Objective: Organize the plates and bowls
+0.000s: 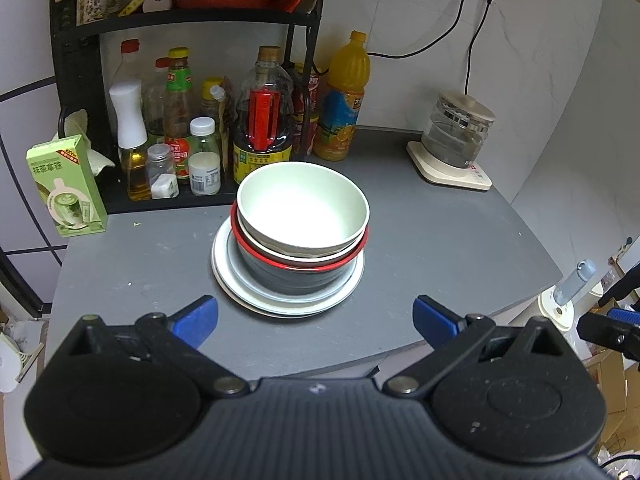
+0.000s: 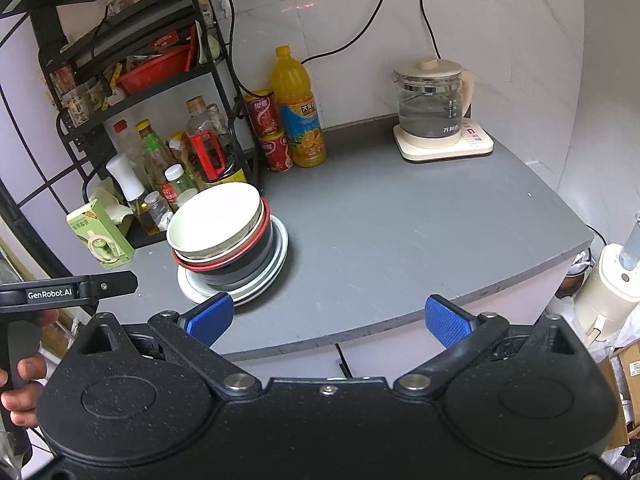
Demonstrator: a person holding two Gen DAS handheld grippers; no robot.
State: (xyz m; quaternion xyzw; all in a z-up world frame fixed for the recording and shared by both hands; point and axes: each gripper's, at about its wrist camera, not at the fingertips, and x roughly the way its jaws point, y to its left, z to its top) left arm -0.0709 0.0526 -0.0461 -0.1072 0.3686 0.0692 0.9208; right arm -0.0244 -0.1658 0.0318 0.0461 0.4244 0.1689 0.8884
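Fingers on left gripper [image 1: 315, 320] spread wide, holding nothing, hovering over the near bench [image 1: 440, 248] edge just short of the stack. Right gripper [image 2: 329, 320] fingers also apart, empty, off to the stack's right. White bowl [image 1: 303, 206] nested in red-rimmed bowl [image 1: 300, 266], on dark bowl [image 1: 288, 280], on white plates [image 1: 280, 304], mid-bench. Bottle rack [image 1: 188, 16] behind; kettle [image 1: 456, 132] far right.
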